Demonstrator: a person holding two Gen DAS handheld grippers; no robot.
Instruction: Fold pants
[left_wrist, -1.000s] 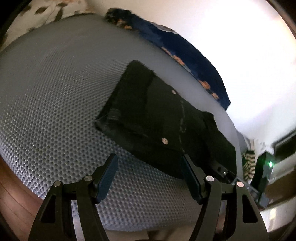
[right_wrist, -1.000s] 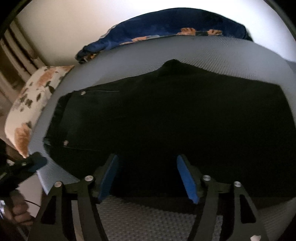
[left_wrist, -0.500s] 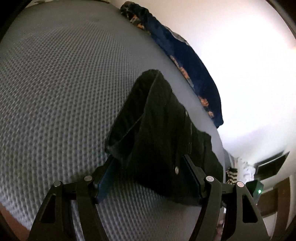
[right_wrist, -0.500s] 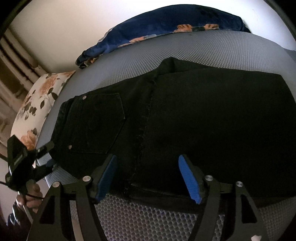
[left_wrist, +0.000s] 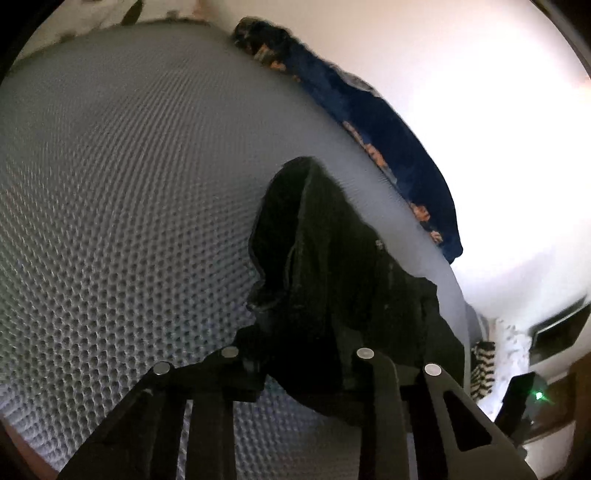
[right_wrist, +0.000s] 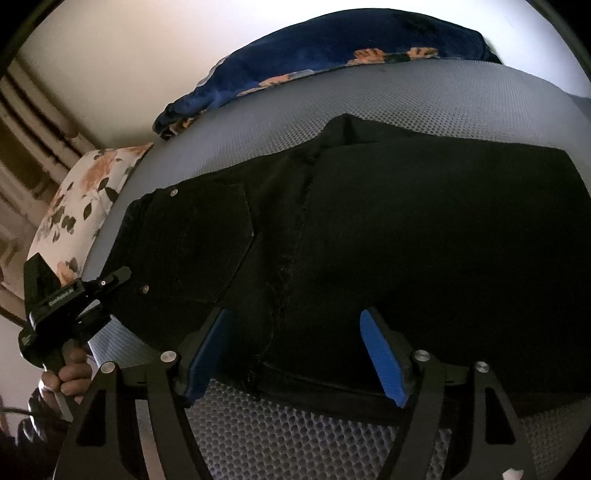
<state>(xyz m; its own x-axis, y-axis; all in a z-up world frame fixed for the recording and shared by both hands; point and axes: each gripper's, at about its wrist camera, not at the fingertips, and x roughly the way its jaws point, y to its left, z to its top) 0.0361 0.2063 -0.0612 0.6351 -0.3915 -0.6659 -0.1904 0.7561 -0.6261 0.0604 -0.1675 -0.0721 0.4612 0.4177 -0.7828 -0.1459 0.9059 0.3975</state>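
Black pants (right_wrist: 406, 240) lie flat across a grey mesh mattress (right_wrist: 295, 428), back pocket up and waistband to the left. My right gripper (right_wrist: 295, 354) is open, its blue pads (right_wrist: 384, 358) just over the near edge of the pants, astride the centre seam. In the left wrist view my left gripper (left_wrist: 299, 365) has its jaws closing on the waistband end of the pants (left_wrist: 332, 277), and the cloth bunches up between them. The right wrist view shows the left gripper (right_wrist: 110, 280) at the waist corner, held by a hand (right_wrist: 74, 373).
A dark blue floral blanket (right_wrist: 332, 48) lies along the far edge of the mattress against a pale wall. A floral pillow (right_wrist: 85, 192) sits at the left end. Bare mattress (left_wrist: 110, 184) spreads to the left of the pants.
My left gripper moved in to the waistband and its jaws narrowed around it, so the cloth now stands bunched. The right gripper kept its place with jaws wide.
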